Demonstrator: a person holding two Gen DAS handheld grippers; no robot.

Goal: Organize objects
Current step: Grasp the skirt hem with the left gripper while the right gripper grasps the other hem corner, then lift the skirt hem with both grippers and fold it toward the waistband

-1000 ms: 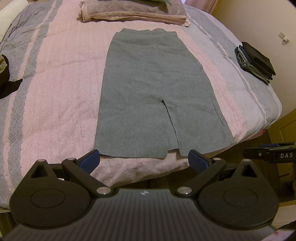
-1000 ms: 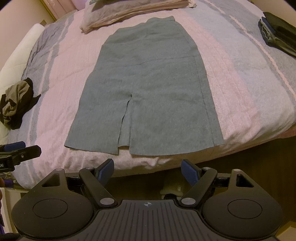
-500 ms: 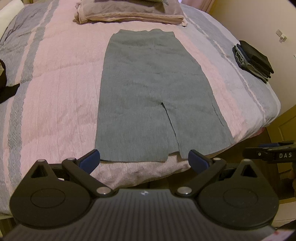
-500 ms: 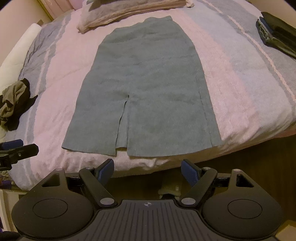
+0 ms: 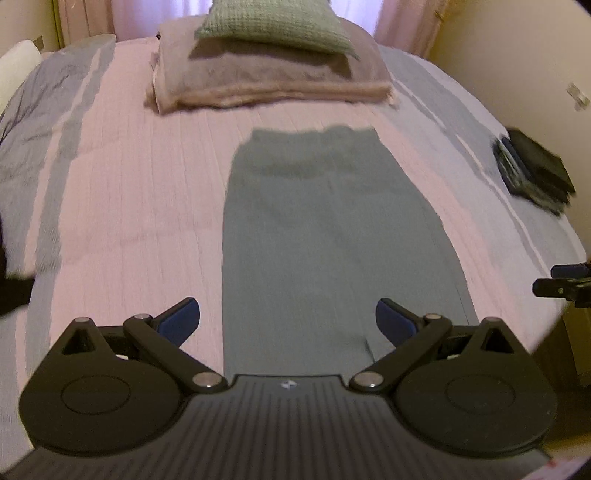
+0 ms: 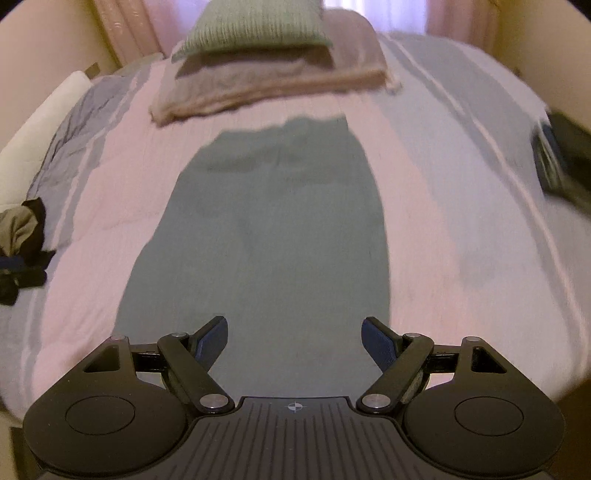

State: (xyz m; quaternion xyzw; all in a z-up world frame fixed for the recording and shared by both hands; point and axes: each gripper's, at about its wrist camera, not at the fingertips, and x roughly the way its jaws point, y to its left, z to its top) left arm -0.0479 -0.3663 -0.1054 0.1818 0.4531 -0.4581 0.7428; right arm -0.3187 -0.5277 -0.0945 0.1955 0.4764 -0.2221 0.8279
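Skirt (image 5: 332, 236) beneath both spread hand-held grippers (image 5: 287, 321)

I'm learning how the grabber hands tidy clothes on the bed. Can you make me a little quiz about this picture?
1. True or false: the left gripper is squeezing the grey skirt.
2. What sits on top of the folded pink blanket? A) a green pillow B) a shoe C) a book
3. Fill in: the dark folded clothes lie near the bed's ____ edge, seen from the left gripper's camera.

Key:
1. False. Both it and the right gripper are open, holding nothing.
2. A, the green pillow.
3. Right.
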